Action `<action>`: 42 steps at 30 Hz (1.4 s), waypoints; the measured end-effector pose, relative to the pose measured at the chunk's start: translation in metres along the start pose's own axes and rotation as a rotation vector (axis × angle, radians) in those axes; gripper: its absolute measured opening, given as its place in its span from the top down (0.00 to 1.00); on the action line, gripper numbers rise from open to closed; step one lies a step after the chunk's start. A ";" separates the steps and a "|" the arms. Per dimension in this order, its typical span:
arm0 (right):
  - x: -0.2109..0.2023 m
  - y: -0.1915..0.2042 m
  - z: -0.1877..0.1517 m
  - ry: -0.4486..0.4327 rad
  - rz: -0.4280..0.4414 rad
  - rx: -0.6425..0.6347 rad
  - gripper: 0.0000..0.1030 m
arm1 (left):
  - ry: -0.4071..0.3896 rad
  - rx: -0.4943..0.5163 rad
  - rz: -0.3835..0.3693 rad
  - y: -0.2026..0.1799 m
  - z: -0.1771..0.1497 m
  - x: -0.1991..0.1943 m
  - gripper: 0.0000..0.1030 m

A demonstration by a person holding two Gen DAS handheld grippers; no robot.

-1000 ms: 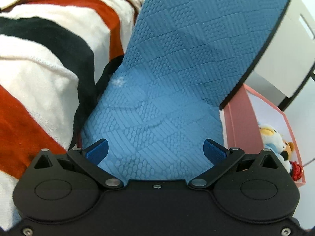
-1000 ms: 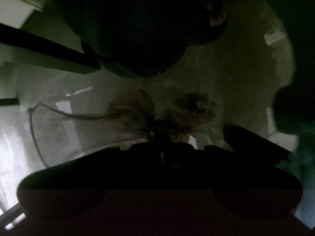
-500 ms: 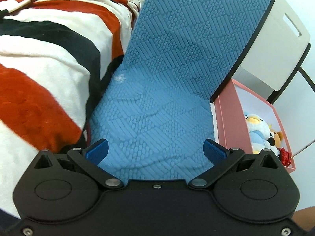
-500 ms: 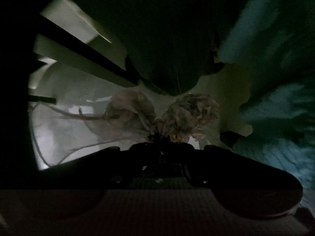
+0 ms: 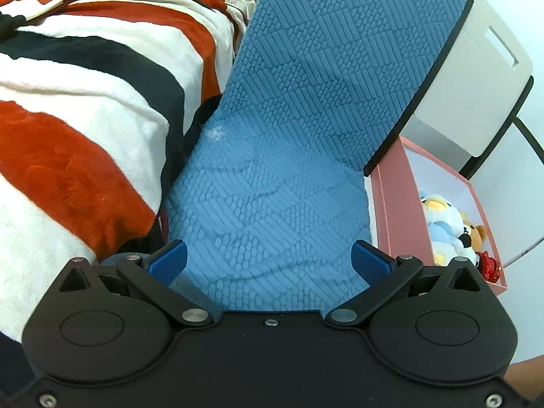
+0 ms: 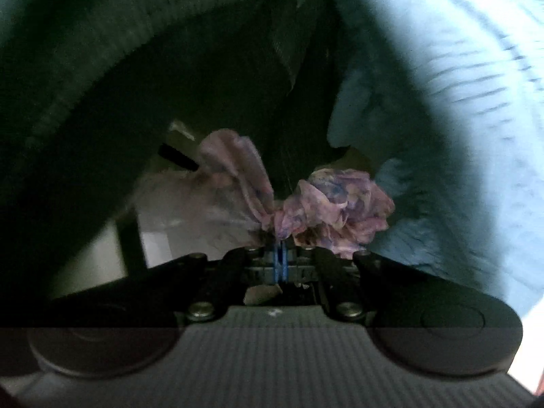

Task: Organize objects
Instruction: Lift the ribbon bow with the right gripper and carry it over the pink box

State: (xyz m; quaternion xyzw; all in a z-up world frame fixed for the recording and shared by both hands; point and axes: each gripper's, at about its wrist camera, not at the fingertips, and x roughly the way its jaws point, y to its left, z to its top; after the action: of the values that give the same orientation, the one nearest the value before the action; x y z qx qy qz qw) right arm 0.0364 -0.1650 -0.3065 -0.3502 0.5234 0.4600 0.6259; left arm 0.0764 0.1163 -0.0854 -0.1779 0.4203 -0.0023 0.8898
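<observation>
The left gripper point(image 5: 268, 260) is hanging wide apart over a blue textured quilted mattress cover point(image 5: 306, 129), gripping nothing. A red, white and black striped fleece blanket point(image 5: 85, 119) is lying alongside, and a pink open box point(image 5: 396, 204) is holding plush toys point(image 5: 445, 227). The right gripper point(image 6: 280, 255) is pinching a crumpled pink-purple fabric scrunchie point(image 6: 326, 204) between closed fingers in dim light beside pale blue cloth point(image 6: 459, 119)

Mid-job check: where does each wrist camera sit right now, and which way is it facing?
Left wrist: behind the open left hand-held gripper, facing a blue textured cushion, a striped fleece blanket and a pink box of plush toys.
Right wrist: behind the shut right hand-held gripper, pinching crumpled purple fabric in a dark gap.
Shared: pale blue textile, possibly that cushion.
</observation>
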 end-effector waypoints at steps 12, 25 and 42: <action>-0.126 -0.021 0.001 -0.192 -0.092 0.247 0.95 | -0.005 0.064 -0.018 -0.050 0.018 -0.009 0.00; -0.245 -0.055 -0.022 -0.399 -0.189 0.473 0.95 | -0.045 0.120 -0.029 -0.111 0.054 -0.029 0.00; -0.330 -0.146 -0.074 -0.575 -0.397 0.708 0.95 | -0.071 0.150 -0.059 -0.190 0.074 -0.032 0.00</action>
State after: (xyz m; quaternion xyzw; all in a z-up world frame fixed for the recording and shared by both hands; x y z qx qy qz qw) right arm 0.1398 -0.3504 -0.0055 -0.0682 0.3770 0.2041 0.9009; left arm 0.1384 -0.0339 0.0426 -0.1230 0.3817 -0.0535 0.9145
